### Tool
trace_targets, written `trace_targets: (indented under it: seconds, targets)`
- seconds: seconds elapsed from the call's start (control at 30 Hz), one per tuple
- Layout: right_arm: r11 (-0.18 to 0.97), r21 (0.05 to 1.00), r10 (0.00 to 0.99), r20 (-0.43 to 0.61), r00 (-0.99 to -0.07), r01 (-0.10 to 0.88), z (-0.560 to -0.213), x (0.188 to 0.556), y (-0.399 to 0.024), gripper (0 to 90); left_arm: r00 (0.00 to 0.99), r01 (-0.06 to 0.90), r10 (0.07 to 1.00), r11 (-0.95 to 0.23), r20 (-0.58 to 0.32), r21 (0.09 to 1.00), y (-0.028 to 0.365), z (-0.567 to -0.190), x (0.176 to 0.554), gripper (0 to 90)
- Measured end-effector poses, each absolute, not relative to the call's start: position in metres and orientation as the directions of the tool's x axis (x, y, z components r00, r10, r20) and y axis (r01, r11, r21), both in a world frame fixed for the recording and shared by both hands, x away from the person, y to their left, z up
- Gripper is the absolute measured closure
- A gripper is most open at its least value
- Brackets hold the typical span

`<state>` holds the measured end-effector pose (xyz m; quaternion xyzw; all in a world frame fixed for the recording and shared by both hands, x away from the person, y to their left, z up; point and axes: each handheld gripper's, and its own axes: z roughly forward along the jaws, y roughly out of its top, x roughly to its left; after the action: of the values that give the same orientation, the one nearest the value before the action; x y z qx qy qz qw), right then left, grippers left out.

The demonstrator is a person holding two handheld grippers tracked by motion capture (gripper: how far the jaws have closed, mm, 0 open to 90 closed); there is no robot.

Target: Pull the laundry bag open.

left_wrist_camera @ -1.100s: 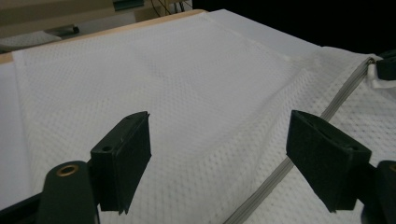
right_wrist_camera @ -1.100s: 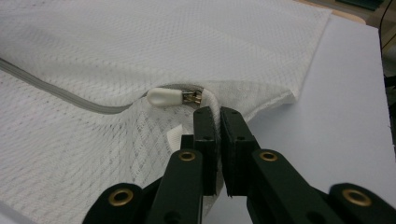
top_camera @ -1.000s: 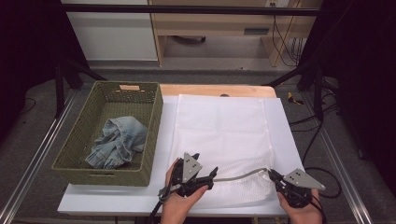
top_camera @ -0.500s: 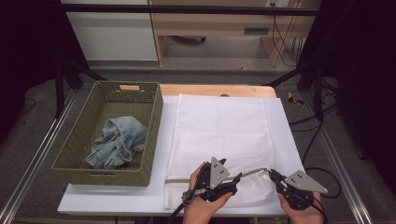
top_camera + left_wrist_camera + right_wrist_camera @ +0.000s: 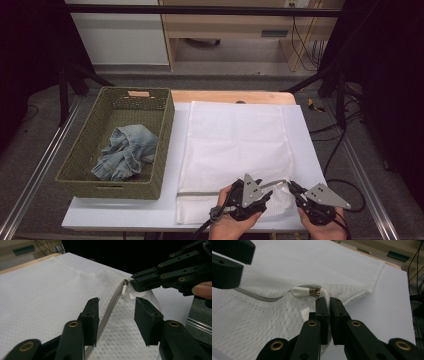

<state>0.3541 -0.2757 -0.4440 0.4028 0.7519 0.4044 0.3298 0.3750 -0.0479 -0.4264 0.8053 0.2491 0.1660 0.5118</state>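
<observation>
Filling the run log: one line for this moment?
right gripper: shut on mesh bag corner by zip pull | left gripper: jaws closing astride zip, not gripping | jeans in basket

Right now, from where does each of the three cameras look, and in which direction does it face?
High view: above the person's side, facing forward and down on the table, basket and mesh bag; both hands enter below.
Left gripper view: rides on the left claw, looking along its parted jaws, which straddle the grey zipper.
Right gripper view: rides on the right claw, shut on the bag's edge beside the zipper pull.
Shared: both gripper views show the zipper pull and each other's claw.
</observation>
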Motion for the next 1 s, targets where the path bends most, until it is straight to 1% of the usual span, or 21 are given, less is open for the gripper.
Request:
trace_targets:
  seconds: [0.13,0.23,0.3,0.6,0.83,1.0]
  targets:
    - [0.357,0.874,0.869,-0.181,-0.46,0.331,-0.443,0.353,-0.274,85.9,0.84,0.229,0.542,-0.369,0.009,0.901,-0.059,-0.427,0.378,61.8]
    - [0.359,0.875,0.869,-0.186,-0.459,0.325,-0.442,0.351,-0.274,85.9,0.85,0.211,0.525,-0.405,0.037,0.89,-0.071,-0.431,0.38,63.3]
    - [0.362,0.875,0.867,-0.19,-0.461,0.32,-0.442,0.35,-0.273,86.0,0.852,0.217,0.523,-0.406,0.031,0.888,-0.074,-0.434,0.382,63.5]
    - [0.37,0.874,0.864,-0.199,-0.463,0.315,-0.441,0.349,-0.273,85.9,0.855,0.217,0.518,-0.408,0.029,0.887,-0.083,-0.438,0.385,66.5]
    - [0.374,0.87,0.863,-0.202,-0.463,0.32,-0.441,0.348,-0.273,85.9,0.859,0.213,0.511,-0.42,0.035,0.882,-0.087,-0.44,0.387,72.9]
    - [0.375,0.871,0.861,-0.199,-0.468,0.319,-0.441,0.346,-0.272,85.9,0.867,0.225,0.499,-0.423,0.018,0.878,-0.09,-0.44,0.388,77.0]
